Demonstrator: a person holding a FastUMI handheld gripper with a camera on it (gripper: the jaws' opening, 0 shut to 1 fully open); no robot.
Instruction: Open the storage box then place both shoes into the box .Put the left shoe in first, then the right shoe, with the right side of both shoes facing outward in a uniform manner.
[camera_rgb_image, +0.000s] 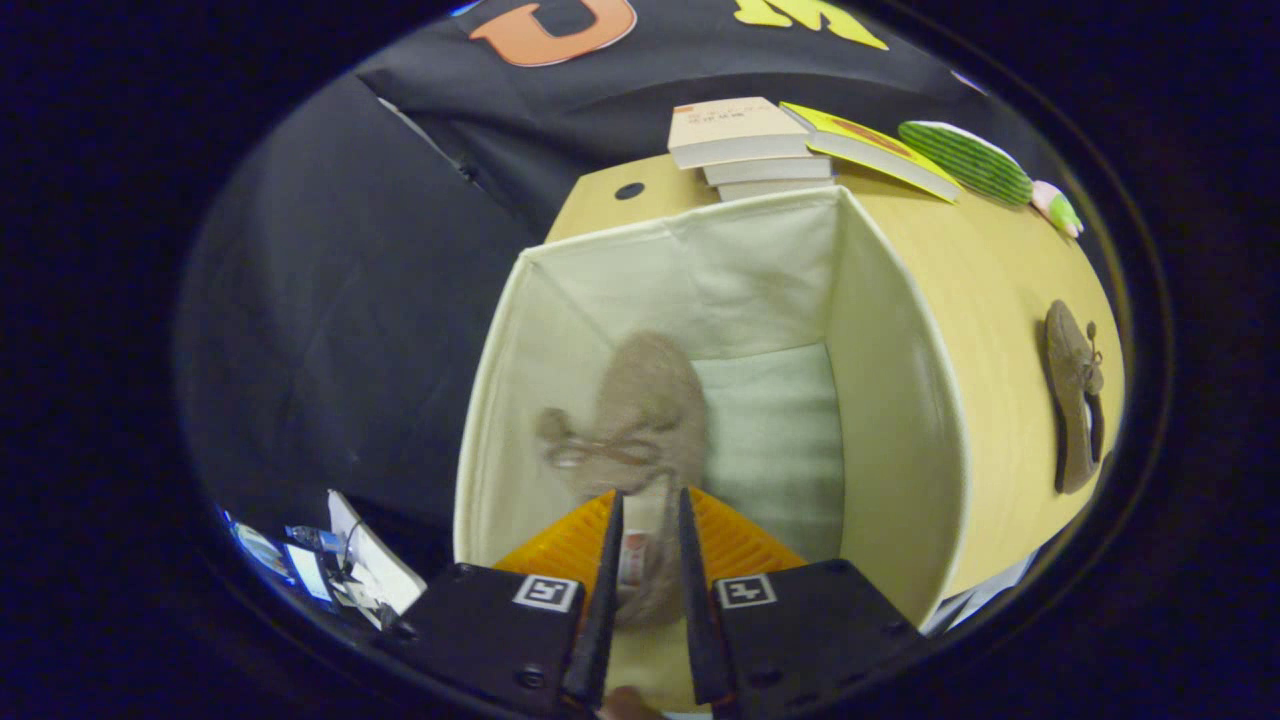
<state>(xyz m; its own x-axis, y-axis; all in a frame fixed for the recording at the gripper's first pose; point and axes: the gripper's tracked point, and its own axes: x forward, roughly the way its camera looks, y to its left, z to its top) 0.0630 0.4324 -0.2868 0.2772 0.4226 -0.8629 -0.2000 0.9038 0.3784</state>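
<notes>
On the wooden table (1000, 330) you have a small stack of books (750, 145) at the far edge, close to the black wall cloth. The top book has a pale cover, and two more lie under it. Just beside the stack, touching it or almost, you see a yellow book (870, 150) which lies flat and turned at an angle. Next to that one lies a green striped object (965, 160), oval in shape, and beyond it a small pink and green thing (1057, 208); what it is, you cannot tell. There is a dark round hole (629, 190) in the table top, near the stack. Below the table, on the other side, you see some papers and small cards (340, 565), blurred.
</notes>
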